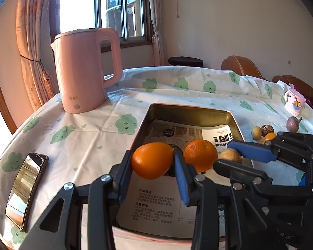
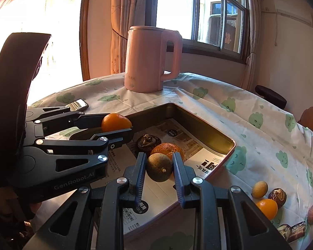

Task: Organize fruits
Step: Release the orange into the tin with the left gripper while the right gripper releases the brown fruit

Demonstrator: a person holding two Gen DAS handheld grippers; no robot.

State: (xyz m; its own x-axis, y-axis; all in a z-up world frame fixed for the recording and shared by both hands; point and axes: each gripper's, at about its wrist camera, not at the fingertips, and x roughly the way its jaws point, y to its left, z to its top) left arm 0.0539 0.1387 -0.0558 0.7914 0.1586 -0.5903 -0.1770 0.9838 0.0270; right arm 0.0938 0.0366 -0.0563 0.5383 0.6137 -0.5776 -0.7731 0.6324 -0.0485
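My left hand-held gripper (image 1: pixel 153 162) clamped a smooth orange kumquat (image 1: pixel 152 160), my right hand-held gripper (image 2: pixel 159 167) a brown-green round fruit (image 2: pixel 159 167); both needed lowering gently into the rectangular metal tray (image 2: pixel 210 137)

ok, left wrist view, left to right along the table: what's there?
phone → pink kettle → left tool shut on a small orange fruit → bigger orange in the tray → cartoon mug

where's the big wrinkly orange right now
The wrinkly orange lies inside the tin tray on the paper, just beyond the right gripper.
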